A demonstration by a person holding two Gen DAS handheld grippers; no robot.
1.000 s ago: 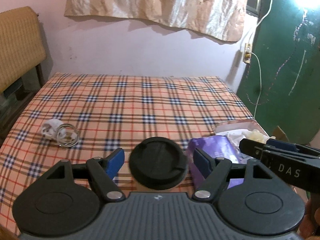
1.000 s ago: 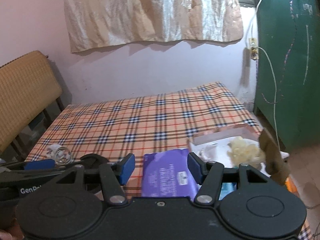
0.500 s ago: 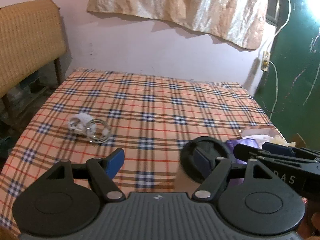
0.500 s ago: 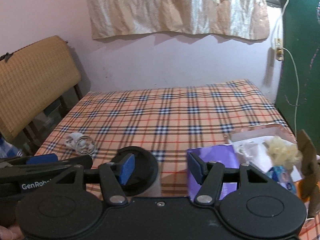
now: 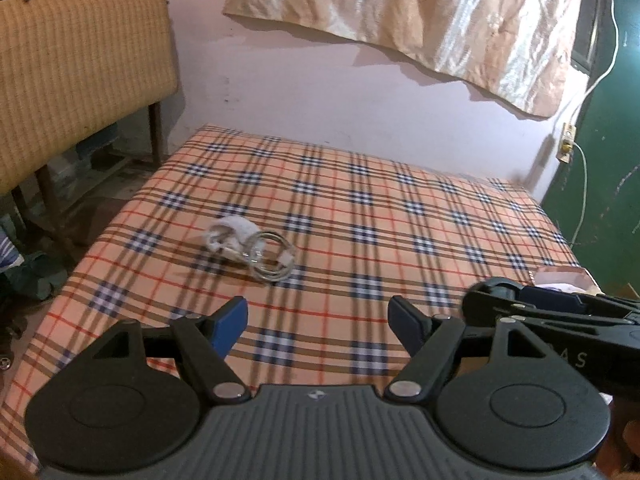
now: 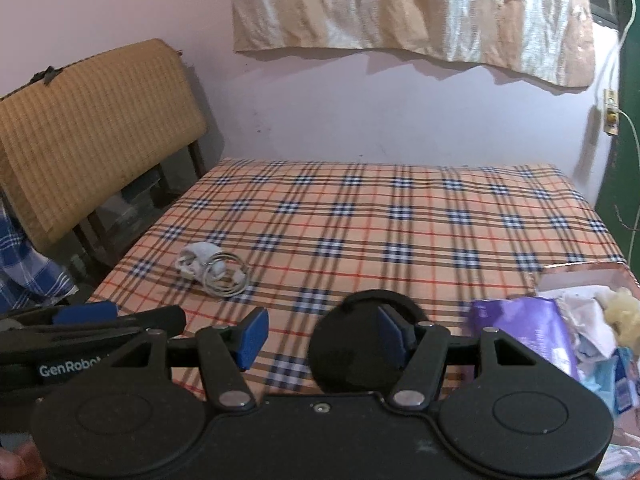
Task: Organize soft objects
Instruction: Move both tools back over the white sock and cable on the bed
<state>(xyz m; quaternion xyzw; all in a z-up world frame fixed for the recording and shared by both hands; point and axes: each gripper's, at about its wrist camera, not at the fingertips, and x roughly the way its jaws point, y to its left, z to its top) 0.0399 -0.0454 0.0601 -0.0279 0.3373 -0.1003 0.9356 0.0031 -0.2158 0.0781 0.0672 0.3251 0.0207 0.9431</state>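
Several soft things, a purple packet (image 6: pixel 524 326), crumpled white wrappings (image 6: pixel 580 314) and a pale yellow tuft (image 6: pixel 620 310), lie heaped in a shallow box (image 6: pixel 580 276) at the right-hand edge of my plaid bedsheet (image 6: pixel 360 216). A round black lid (image 6: pixel 352 356) sits just in front of my right gripper (image 6: pixel 320 338), partly behind its right finger, not clamped. A white charger with its coiled cable (image 5: pixel 252 246) rests well apart, toward the sheet's left side.

My left gripper (image 5: pixel 318 322) has its jaws opening over bare sheet, nothing between them. My right gripper's jaws stand apart and grasp nothing.

Judging from here, the risk is misdirection. Both grippers face the middle of the bed while the soft pile sits off to the right, so a reach could brush the lid or knock the box off the mattress edge. The wrappings look loose enough to slip from a pinch.
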